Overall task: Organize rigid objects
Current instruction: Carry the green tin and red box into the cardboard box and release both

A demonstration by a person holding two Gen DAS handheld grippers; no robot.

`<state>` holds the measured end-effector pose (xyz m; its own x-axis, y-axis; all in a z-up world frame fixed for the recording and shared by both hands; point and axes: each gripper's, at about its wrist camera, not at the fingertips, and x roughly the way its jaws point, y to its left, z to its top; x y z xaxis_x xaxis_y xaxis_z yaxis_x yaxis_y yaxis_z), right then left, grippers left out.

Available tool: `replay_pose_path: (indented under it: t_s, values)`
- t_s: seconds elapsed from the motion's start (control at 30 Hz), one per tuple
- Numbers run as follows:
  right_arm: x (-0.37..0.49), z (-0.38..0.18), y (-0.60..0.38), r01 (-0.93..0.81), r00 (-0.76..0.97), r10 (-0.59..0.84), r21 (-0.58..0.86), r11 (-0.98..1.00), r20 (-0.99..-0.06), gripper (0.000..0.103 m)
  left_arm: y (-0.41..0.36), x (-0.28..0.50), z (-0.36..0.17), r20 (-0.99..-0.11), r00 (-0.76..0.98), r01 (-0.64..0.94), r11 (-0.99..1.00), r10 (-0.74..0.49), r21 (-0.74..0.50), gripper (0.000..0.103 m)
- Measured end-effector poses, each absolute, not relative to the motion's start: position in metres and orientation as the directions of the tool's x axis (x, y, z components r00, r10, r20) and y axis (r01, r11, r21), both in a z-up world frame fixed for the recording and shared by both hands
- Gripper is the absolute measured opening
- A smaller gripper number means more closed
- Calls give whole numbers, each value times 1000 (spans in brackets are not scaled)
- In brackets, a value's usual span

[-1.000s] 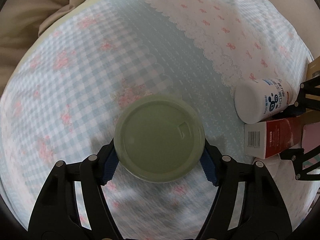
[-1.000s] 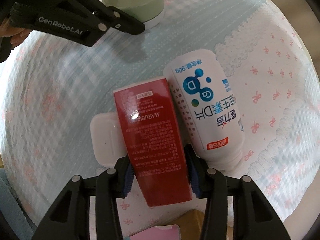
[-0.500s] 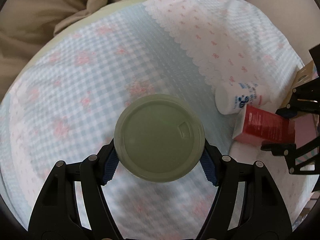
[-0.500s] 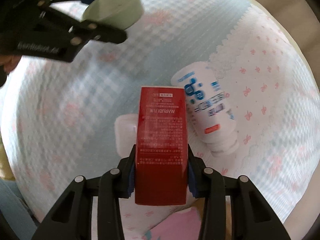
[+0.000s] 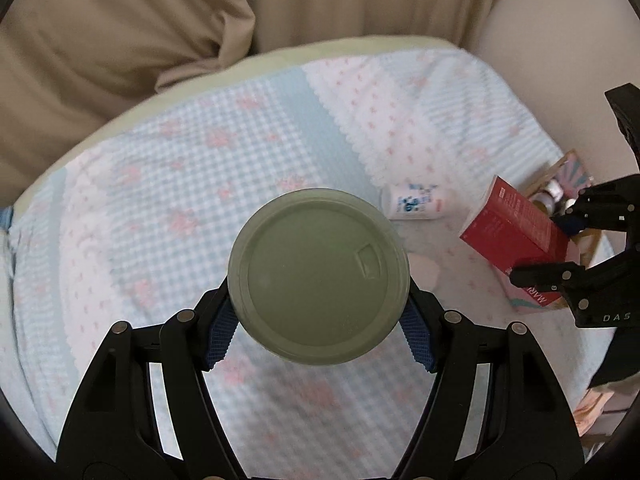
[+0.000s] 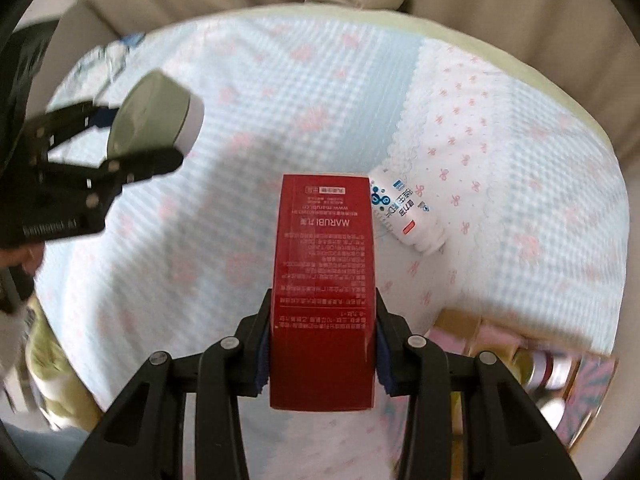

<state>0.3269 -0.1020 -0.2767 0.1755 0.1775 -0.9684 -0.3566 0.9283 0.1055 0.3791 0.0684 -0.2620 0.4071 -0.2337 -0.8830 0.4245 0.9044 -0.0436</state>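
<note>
The left gripper [image 5: 318, 312] clamps a round sage-green lidded plastic jar [image 5: 319, 276]. The right gripper [image 6: 322, 346] pinches a red cardboard box [image 6: 324, 292]. Below it lies a white plastic bottle [image 6: 404, 216]; a pink box [image 6: 576, 384] beside it holds small jars.

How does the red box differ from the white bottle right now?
The red box is rectangular with flat faces; the white bottle is round-bodied. The box is red with pale print, the bottle white with blue print. The box is clamped in the right gripper above the bedspread; the bottle lies on its side on the bedspread, in no gripper. Both carry printed labels.
</note>
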Motion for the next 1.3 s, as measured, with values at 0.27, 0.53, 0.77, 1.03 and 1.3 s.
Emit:
replay_pose_path:
  t_s: [0.27,0.53,0.77,1.03,1.3]
  values:
    - [287,-215,-109,-222,234,254,203,954,-939,38,73,325,-195,-848,455,416,907,-273,-68,68]
    - [253,-172,-157,-160,301,271,232,959,-914,38,33,281,-155,-833,476,432,900,-284,-60,68]
    - [224,-141,-232,-169,335,259,213,962,-906,38,-37,245,-134,-814,508,402,913,-282,-66,68]
    - [214,-137,-344,-149,338,233,193,970,-912,38,-139,226,-152,-835,464,389,915,-296,-108,68]
    - [226,-175,-432,-102,281,202,180,978,-938,38,-227,226,-202,-877,385,403,907,-287,-120,68]
